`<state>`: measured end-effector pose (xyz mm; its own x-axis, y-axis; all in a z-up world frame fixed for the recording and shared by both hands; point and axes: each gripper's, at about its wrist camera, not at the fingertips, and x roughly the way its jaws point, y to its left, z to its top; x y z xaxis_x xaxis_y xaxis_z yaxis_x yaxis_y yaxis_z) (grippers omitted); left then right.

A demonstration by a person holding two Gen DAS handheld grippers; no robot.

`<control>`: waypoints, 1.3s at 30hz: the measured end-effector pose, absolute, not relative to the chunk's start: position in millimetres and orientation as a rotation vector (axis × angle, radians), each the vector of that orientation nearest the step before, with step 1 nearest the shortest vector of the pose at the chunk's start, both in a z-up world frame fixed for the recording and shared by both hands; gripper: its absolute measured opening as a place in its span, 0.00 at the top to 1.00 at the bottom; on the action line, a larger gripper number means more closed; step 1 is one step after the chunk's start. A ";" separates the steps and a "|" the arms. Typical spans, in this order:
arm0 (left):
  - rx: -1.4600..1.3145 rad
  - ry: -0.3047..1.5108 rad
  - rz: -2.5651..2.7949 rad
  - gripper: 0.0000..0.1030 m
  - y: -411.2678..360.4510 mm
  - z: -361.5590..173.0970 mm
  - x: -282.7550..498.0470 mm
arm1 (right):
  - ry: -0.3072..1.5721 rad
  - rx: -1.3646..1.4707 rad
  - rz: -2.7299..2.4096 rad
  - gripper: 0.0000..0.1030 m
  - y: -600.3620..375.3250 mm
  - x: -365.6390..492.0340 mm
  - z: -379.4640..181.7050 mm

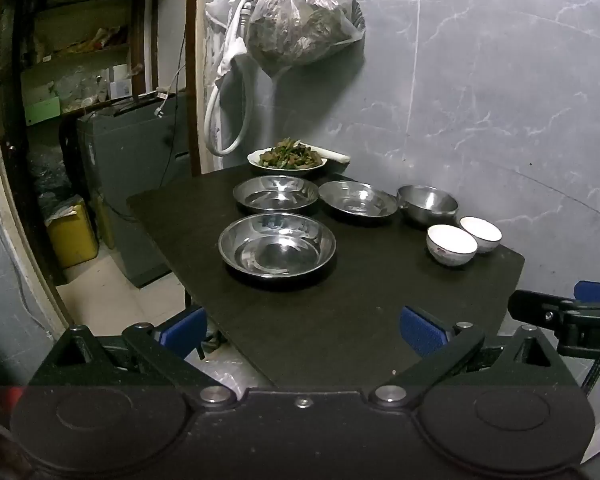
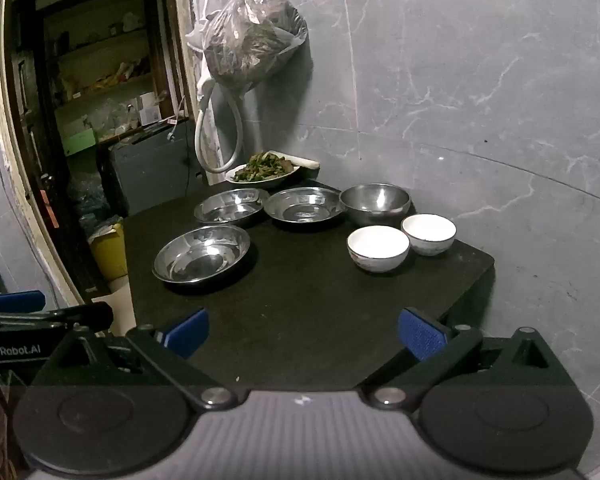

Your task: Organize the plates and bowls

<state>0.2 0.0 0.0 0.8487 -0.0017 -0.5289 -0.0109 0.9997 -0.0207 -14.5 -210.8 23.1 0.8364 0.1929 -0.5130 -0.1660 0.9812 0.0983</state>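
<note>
While the left gripper (image 1: 304, 330) hangs over the near edge of the dark table (image 1: 340, 320), its blue-padded jaws stand spread wide with nothing between them. Ahead lies a large steel plate (image 1: 277, 245); beyond it, side by side, sit two more steel plates (image 1: 276, 193) (image 1: 358, 199), then a steel bowl (image 1: 427, 203) at the right. Two white bowls (image 1: 452, 245) (image 1: 481, 234) touch near the right edge. A dish of cooked greens (image 1: 287, 157) stands farthest back.

In the right wrist view, the right gripper (image 2: 303, 330) likewise holds its jaws spread and empty above the near edge. The white bowls lie ahead to the right, the steel plates to the left. A plastic bag (image 2: 252, 46) hangs on the marbled wall (image 2: 480, 80).
</note>
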 end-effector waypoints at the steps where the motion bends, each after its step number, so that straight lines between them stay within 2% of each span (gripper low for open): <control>1: -0.024 0.557 0.004 0.01 0.0 0.0 0.2 | 0.548 0.050 0.189 0.00 -210.8 -14.4 23.0; 39: -0.008 0.559 -0.012 0.01 0.7 -2.2 2.1 | 0.553 0.048 0.189 0.00 -207.1 -11.3 20.8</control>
<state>2.1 0.7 -2.2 0.8479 -0.0132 -0.5300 0.0089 0.9999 -0.0107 -11.3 -207.1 20.8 0.8341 0.1915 -0.5173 -0.1659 0.9815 0.0957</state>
